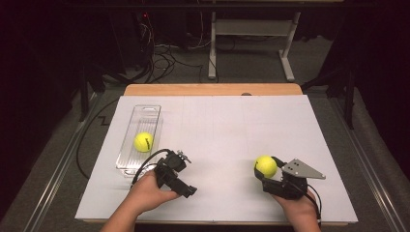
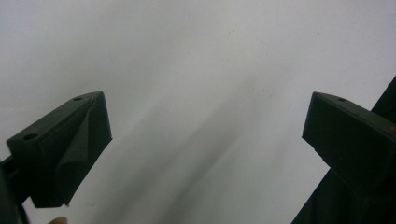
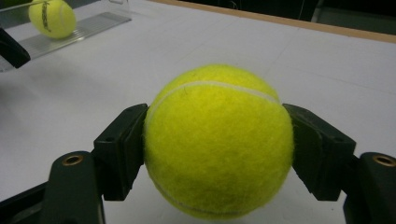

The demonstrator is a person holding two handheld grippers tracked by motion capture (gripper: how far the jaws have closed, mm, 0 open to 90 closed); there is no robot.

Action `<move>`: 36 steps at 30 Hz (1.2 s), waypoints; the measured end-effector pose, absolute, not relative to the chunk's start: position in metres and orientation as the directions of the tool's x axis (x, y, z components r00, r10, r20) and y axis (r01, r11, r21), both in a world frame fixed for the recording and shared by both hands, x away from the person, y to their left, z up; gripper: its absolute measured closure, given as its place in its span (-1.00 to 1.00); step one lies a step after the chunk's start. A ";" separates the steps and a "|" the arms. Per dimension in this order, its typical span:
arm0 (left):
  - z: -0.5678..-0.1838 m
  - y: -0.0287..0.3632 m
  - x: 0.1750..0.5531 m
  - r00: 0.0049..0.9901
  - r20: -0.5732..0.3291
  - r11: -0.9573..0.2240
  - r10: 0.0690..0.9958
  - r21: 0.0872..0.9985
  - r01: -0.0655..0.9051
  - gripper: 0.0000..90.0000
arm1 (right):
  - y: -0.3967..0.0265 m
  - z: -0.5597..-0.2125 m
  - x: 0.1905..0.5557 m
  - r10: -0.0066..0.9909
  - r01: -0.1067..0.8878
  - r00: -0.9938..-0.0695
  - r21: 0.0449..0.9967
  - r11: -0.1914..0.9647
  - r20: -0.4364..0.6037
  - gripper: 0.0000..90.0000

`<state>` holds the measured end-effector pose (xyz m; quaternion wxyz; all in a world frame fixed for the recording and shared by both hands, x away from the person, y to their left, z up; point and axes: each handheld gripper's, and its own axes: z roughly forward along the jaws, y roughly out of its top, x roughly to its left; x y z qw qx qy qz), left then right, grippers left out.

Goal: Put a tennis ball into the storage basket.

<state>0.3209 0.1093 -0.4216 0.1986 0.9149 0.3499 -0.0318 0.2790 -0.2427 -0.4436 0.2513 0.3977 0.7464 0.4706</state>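
The right gripper (image 3: pixel 217 144) clamps a tennis ball (image 3: pixel 218 142) between its fingers (image 3: pixel 122 151), just above the counter (image 1: pixel 222 125). The left gripper (image 2: pixel 205 140) hovers empty, fingers spread wide. A second ball (image 1: pixel 143 142) lies in the clear tray (image 1: pixel 147 112).

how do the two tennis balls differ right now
The near ball is clamped between the right tool's jaws; the far ball lies free, with no tool on it. The near ball is out over the bare white table; the far ball sits inside the clear tray at the left. Both are yellow-green, fuzzy and look alike in size.
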 end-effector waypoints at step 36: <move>-0.421 0.109 0.320 0.743 -0.204 -0.666 0.638 0.338 0.665 -0.95 | -0.159 -0.456 0.279 0.664 0.285 -0.747 0.911 0.297 0.017 -0.39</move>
